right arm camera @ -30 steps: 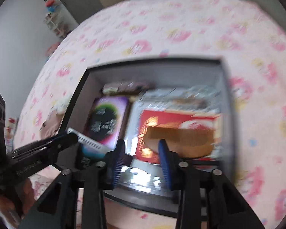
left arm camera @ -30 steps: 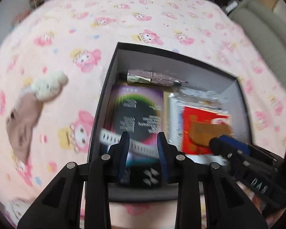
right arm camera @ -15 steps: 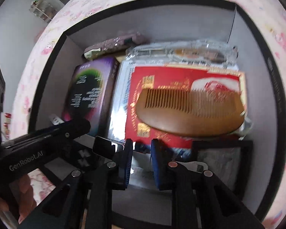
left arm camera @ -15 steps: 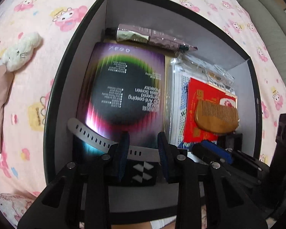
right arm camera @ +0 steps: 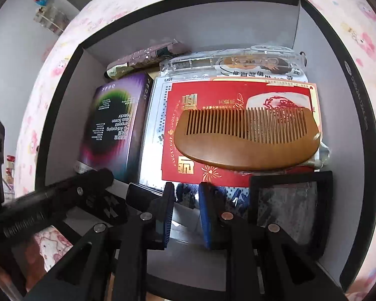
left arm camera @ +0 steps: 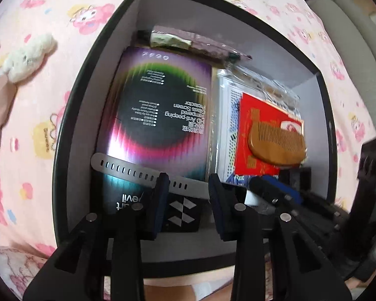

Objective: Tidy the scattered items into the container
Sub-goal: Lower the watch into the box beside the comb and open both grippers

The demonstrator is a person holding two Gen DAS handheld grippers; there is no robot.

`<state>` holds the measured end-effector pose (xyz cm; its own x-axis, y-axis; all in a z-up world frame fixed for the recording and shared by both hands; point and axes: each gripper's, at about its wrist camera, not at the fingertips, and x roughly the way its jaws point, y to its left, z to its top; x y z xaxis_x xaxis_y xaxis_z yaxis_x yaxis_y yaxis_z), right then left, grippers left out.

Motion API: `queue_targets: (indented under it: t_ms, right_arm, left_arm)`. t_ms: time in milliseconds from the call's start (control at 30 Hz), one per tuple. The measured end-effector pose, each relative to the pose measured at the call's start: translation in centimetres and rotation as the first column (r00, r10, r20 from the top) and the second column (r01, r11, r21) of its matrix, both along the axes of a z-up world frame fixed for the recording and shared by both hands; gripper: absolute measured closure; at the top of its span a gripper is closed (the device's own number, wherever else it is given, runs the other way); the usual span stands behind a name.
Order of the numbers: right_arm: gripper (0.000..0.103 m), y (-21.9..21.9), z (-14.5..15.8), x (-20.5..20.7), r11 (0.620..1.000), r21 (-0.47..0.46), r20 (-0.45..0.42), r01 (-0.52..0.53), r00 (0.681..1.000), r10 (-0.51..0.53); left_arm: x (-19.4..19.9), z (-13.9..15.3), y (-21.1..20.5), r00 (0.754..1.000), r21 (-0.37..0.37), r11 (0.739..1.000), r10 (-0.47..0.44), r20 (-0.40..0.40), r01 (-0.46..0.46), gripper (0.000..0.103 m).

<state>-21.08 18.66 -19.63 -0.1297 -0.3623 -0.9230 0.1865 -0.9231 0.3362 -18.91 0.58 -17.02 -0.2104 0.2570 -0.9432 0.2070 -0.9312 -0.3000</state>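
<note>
**Watch strap going into the box**

The step in hand looks like putting the grey watch strap (left arm camera: pixel 127 171) into the black box (left arm camera: pixel 61 150). The strap is inside the box, near its front wall. It lies flat across the bottom end of the purple packet (left arm camera: pixel 158 115).

The left tongs (left arm camera: pixel 188 179) point down into the box, and the strap runs across the gap between their two arms. I cannot tell if they pinch it or just stand over it. The right tongs (right arm camera: pixel 184 188) are inside the box too, near the front wall. They have only a small gap and nothing in it.

The strap is long, thin and bendy, with a row of little holes.

Next, I think the left tongs must leave the strap lying there and lift straight up, so they do not drag it out. A fluffy white toy (left arm camera: pixel 27 57) lies outside the box, off its left side. It may be next.
</note>
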Motion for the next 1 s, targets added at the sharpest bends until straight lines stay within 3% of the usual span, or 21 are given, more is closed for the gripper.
queue_targets:
  t_ms: [167,300,400,567,733,833,900,1000]
  right_arm:
    - [0.086,0.6,2.6,0.7,1.0,-0.013,-0.115,0.021,0.993,-0.023]
    - [0.086,0.3,3.5,1.1,0.999,0.033,-0.167,0.03,0.986,-0.024]
    - [0.085,0.1,2.6,1.2,0.997,0.071,-0.131,0.029,0.991,-0.019]
    - [0.085,1.0,1.6,1.1,0.999,0.031,-0.045,0.041,0.998,-0.04]
    - [0.082,1.0,4.2,2.4,0.997,0.045,-0.196,0.068,0.979,-0.058]
    - [0.08,1.0,5.9,3.4,0.995,0.045,-0.285,0.089,0.956,-0.073]
    - [0.08,0.8,7.2,4.3,0.995,0.033,-0.341,0.091,0.937,-0.075]
    - [0.078,0.9,8.6,5.6,0.994,-0.044,-0.357,0.097,0.928,-0.106]
  left_arm:
    - [0.3,1.2,0.1,0.998,-0.023,1.0,-0.015,-0.064,0.013,0.068]
    - [0.2,0.5,0.0,0.999,-0.02,1.0,-0.017,-0.036,0.017,0.068]
    - [0.9,0.8,0.2,0.998,-0.083,0.996,-0.029,-0.062,0.024,0.068]
    - [1.7,2.2,-0.7,0.99,-0.023,1.0,0.009,-0.142,-0.012,0.068]
    - [3.6,4.2,-1.3,0.962,0.034,0.997,0.082,-0.261,-0.076,0.06]
    - [4.3,5.3,-0.4,0.949,0.006,0.999,0.049,-0.31,-0.05,0.059]
    - [4.8,6.0,-0.2,0.944,0.035,0.999,0.034,-0.327,-0.024,0.058]
    - [5.6,7.0,0.3,0.935,0.041,0.999,0.008,-0.355,0.007,0.056]
